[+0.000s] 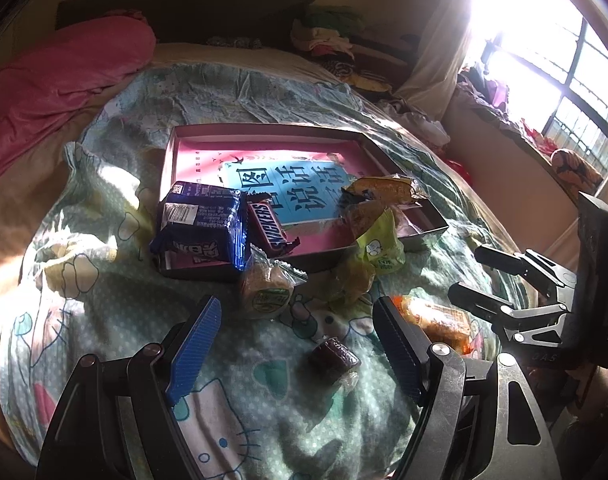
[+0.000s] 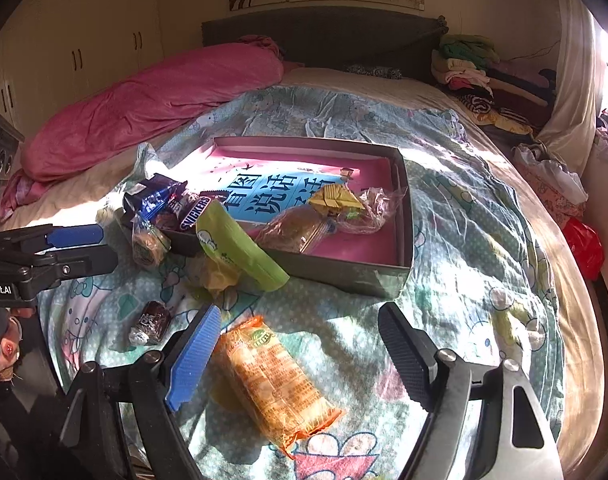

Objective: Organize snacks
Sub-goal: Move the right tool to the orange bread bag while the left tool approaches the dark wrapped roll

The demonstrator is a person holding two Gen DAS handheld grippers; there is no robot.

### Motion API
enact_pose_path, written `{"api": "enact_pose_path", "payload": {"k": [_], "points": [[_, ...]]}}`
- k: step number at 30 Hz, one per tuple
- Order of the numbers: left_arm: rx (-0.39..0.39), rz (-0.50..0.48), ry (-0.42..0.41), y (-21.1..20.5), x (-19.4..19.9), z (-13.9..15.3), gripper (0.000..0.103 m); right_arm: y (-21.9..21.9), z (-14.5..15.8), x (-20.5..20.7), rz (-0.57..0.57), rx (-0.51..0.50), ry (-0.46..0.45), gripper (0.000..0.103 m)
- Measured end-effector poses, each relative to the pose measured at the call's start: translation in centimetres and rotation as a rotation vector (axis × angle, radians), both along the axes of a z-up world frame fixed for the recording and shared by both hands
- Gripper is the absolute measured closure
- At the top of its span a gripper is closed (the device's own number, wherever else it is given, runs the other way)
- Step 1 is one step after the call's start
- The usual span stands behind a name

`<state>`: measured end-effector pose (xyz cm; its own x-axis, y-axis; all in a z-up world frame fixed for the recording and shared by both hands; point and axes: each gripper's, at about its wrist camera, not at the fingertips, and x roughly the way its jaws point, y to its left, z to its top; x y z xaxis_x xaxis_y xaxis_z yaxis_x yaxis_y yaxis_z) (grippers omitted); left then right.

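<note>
Snacks lie all over the bed (image 2: 444, 208), on a cat-print blanket, and some are already in the pink box (image 2: 400, 200). The left gripper (image 1: 296, 344) is wide and holds nothing. It hangs over a small dark candy (image 1: 334, 354) on the blanket. The right gripper (image 2: 300, 356) is wide and empty too, with a long orange pack (image 2: 276, 380) lying between its fingers, close to the blue one.

Things could go wrong here. The blanket is soft and bumpy, so a gripper might pinch cloth along with the snack. The orange pack lies slanted, so the fingers could catch only a corner and it could slip out. The dark candy is tiny and may squirt away. The green packet (image 2: 240, 248) leans on the box edge, and a bump could knock it off. The two grippers are near each other and might bump.
</note>
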<state>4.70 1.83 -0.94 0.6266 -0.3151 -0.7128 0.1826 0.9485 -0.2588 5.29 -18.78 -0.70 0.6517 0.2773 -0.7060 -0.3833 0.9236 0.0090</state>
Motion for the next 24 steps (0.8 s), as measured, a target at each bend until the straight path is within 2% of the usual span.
{"api": "enact_pose_path", "payload": {"k": [18,24], "points": [[0.058,-0.092,0.083,-2.8,0.0,-2.4,0.024,0.6,-3.1,-0.1,0.063,-0.079,0.085,0.023],[0.077,-0.111,0.103,-3.4,0.1,-3.1,0.024,0.9,-3.3,-0.3,0.101,-0.082,0.082,0.023]]}}
